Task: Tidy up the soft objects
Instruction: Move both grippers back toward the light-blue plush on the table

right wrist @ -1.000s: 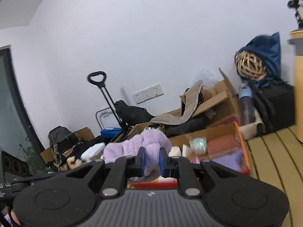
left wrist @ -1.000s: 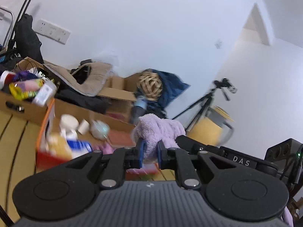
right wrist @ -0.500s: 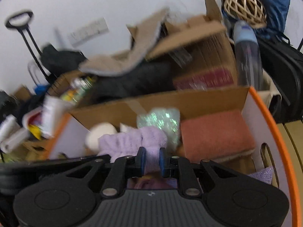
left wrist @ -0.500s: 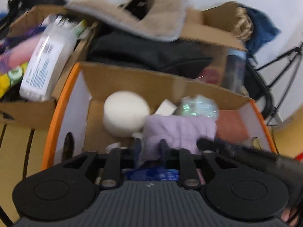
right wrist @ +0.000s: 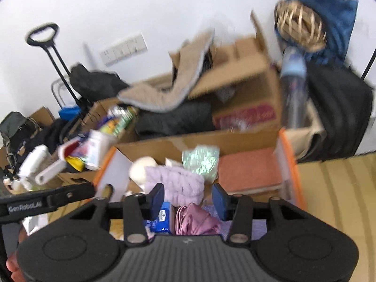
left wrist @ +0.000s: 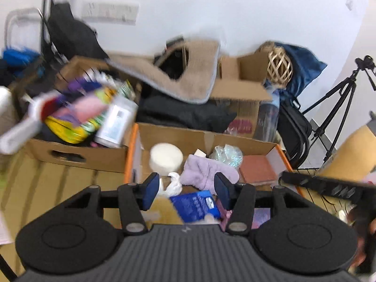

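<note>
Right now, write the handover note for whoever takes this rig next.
Left gripper: open, nothing held; its jaws have just been opening.
Right gripper: open, nothing held; its jaws have just been opening.
Purple fluffy cloth: lying in the orange-edged box, beside the white round pad, the shiny bag and the reddish pad.
Done: the purple cloth is dropped in the box.
Left: fetch the next soft thing. Whether any remain outside the box cannot be told from here.
</note>
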A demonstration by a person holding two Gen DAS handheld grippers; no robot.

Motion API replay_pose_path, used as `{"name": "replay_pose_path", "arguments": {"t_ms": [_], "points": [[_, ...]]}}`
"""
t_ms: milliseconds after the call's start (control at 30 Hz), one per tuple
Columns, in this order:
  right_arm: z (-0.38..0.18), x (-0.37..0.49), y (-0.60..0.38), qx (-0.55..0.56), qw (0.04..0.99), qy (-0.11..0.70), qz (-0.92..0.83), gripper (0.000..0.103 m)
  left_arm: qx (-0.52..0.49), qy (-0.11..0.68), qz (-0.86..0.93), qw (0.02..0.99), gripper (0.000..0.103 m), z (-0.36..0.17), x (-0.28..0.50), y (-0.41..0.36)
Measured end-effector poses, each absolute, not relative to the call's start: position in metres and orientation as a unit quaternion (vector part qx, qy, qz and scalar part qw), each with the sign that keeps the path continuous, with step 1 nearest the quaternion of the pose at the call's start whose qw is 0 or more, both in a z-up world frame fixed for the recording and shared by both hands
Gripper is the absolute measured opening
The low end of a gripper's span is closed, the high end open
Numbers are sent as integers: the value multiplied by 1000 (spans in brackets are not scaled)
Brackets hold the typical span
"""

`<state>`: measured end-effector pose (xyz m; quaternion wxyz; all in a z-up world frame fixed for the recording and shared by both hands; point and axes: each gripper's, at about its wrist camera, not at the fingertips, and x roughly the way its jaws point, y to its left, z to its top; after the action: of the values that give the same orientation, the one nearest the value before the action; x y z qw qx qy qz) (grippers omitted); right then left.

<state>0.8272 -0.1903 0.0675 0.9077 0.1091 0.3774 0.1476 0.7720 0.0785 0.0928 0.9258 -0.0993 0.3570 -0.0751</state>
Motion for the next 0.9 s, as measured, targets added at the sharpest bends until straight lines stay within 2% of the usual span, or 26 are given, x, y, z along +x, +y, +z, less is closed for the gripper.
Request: {"name": "replay_pose_path", "arguments": {"t_ms": [100, 233, 300, 400, 467, 500, 567, 633, 700, 767, 900], "points": [[111, 783, -199, 68, 930, 333, 140, 54, -70, 341, -63, 935, 55, 115, 726, 80], [160, 716, -210, 21, 950, 278, 139, 60, -53, 308, -48, 949, 63, 147, 665, 81], [176, 682, -220, 19, 957, 252, 143, 69, -44, 284, -53, 956, 65, 161, 627, 82], [191, 627, -232, 6, 965, 215, 150, 70, -19, 236, -67, 969, 73, 172, 559, 83], [195, 588, -239, -5, 969, 191, 154, 77, -2, 203, -70, 977, 77, 171, 514, 84], [195, 566, -242, -9, 972, 176, 156, 81, 7, 189, -70, 979, 77, 170, 493, 83], [191, 527, -247, -12, 976, 151, 159, 83, 14, 160, -68, 985, 84, 164, 452, 81], [180, 491, -251, -11, 976, 136, 168, 85, 20, 131, -62, 989, 87, 156, 414, 78], [164, 456, -254, -7, 978, 130, 163, 85, 35, 104, -44, 993, 90, 145, 380, 71], [146, 423, -256, -1, 980, 121, 160, 87, 42, 83, -30, 995, 97, 133, 346, 65], [109, 347, -256, 8, 980, 122, 155, 91, 32, 67, -24, 997, 103, 106, 283, 62]]}}
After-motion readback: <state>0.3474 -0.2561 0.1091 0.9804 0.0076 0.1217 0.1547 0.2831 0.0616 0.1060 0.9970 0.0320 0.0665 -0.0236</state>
